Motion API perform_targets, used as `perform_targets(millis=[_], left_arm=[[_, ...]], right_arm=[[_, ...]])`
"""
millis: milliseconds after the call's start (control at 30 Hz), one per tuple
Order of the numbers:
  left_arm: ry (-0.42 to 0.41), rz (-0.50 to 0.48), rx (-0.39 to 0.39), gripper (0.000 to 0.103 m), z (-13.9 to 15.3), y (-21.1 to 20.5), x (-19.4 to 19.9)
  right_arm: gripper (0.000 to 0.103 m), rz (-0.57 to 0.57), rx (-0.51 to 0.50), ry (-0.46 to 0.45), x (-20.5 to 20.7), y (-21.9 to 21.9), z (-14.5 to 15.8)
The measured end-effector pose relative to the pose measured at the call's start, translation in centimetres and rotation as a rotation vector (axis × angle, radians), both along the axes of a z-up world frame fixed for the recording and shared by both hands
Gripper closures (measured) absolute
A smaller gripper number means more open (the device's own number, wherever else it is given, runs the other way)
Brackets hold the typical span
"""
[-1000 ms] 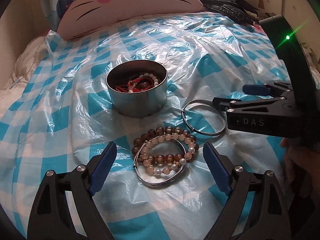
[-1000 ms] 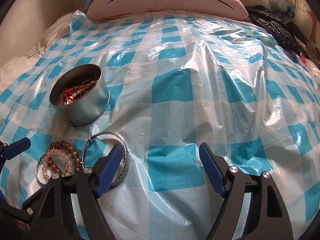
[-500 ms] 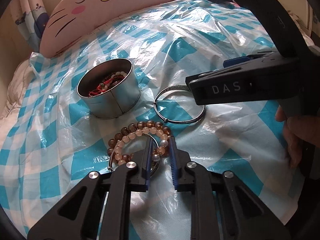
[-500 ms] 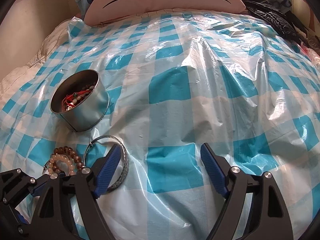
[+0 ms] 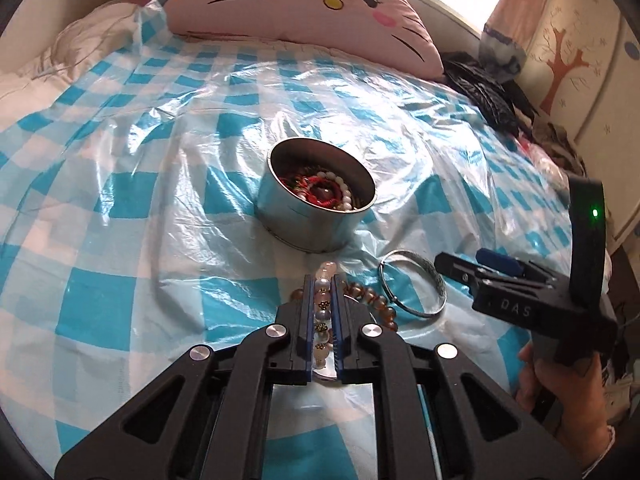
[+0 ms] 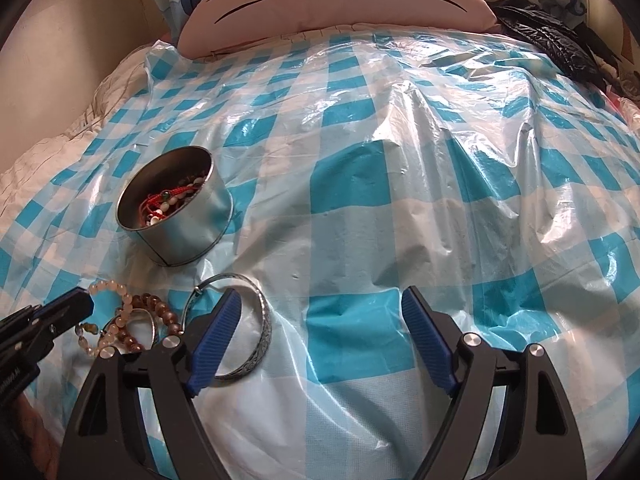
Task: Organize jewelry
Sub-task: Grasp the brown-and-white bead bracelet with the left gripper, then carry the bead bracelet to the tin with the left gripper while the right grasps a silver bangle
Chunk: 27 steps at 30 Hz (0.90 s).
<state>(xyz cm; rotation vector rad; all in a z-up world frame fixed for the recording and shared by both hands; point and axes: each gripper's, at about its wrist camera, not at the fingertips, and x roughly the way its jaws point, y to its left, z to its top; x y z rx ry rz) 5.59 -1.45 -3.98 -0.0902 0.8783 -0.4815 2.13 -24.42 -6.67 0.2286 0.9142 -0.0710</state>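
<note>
jewelry is what you are sorting, and one piece is now in your grip: the pale bead bracelet (image 5: 323, 300) is being pinched between the fingers of your left gripper (image 5: 322, 280), which a second ago were spread wide around the heap and half a second ago were closing on it. that means the pick is made, and the carry to the tin (image 5: 316, 200) is likely the step you are starting. the tin is sitting at twelve o'clock from your left fingertips, near but not touching, already holding red cord and beads. the bracelet is running along the slot between the pads, its long axis pointing from six to twelve o'clock, straight toward the tin, with one pink bead poking out past the tips. in the right wrist view part of its loop (image 6: 108, 292) is lifting off the sheet while the rest is trailing by the brown bead bracelet (image 6: 160, 312), so you are probably risking a snag as you raise it. the silver bangle (image 5: 414, 286) is lying flat at two o'clock from your left tips. your right gripper (image 6: 320, 340) is hanging with its fingers spread, holding nothing, one pad over the bangle, and it has barely shifted.
</note>
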Motion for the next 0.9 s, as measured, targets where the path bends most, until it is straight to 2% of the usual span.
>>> perform_targets(millis=[167, 233, 333, 633, 667, 733, 900], left_arm=[[0.020, 0.057, -0.059, 0.096, 0.0, 1.7, 0.8], [0.022, 0.057, -0.061, 0.096, 0.0, 1.6, 0.9], [0.015, 0.043, -0.053, 0.096, 0.1, 1.3, 0.8], [0.019, 0.034, -0.063, 0.096, 0.1, 1.3, 0.7], [0.020, 0.034, -0.063, 0.096, 0.0, 1.3, 0.7], [0.018, 0.034, -0.063, 0.096, 0.0, 1.3, 0.7], [0.016, 0.036, -0.064, 0.096, 0.1, 1.3, 0.7]], right_arm=[[0.024, 0.090, -0.007, -0.004, 0.3, 1.9, 0.1], [0.024, 0.130, -0.005, -0.009, 0.3, 2.7, 0.2], [0.024, 0.179, -0.023, 0.034, 0.8, 4.0, -0.6], [0.024, 0.232, -0.061, 0.069, 0.8, 5.4, -1.3], [0.025, 0.236, -0.068, 0.071, 0.9, 5.5, -1.4], [0.038, 0.248, -0.071, 0.070, 0.8, 5.7, -1.4], [0.041, 0.238, -0.010, 0.040, 0.6, 4.8, -0.9]])
